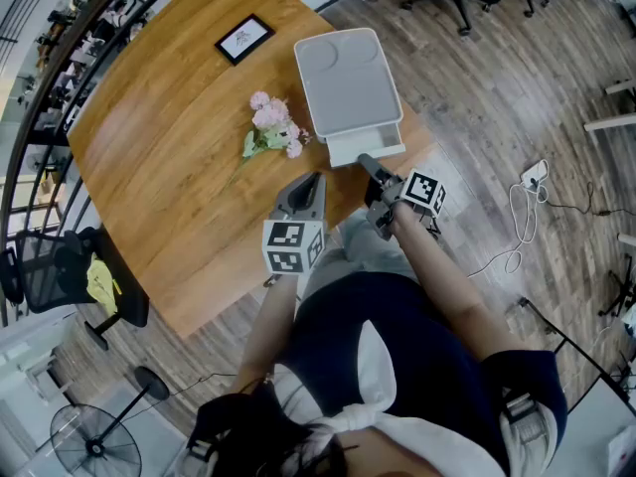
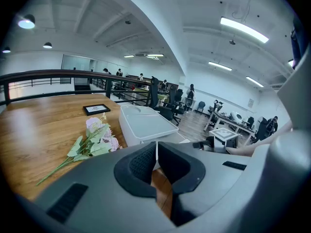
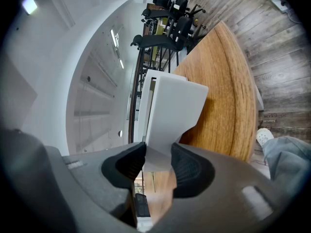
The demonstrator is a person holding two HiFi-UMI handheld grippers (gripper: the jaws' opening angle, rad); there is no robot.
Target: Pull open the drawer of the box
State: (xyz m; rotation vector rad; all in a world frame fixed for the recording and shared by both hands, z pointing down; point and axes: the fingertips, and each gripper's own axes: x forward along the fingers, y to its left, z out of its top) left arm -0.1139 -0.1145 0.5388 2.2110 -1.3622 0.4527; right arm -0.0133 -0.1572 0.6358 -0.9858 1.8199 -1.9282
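Observation:
The white box lies flat on the wooden table, near its front edge. Its drawer sticks out a little toward me. My right gripper is shut on the drawer's white pull tab, which sits pinched between the two dark pads. My left gripper hovers over the table edge left of the drawer, shut with nothing in it. In the left gripper view its pads meet at the tip, and the box lies just beyond them.
A bunch of pink flowers lies left of the box, and a small framed picture sits further back. A black chair and a fan stand on the floor at the left. A white cable trails at the right.

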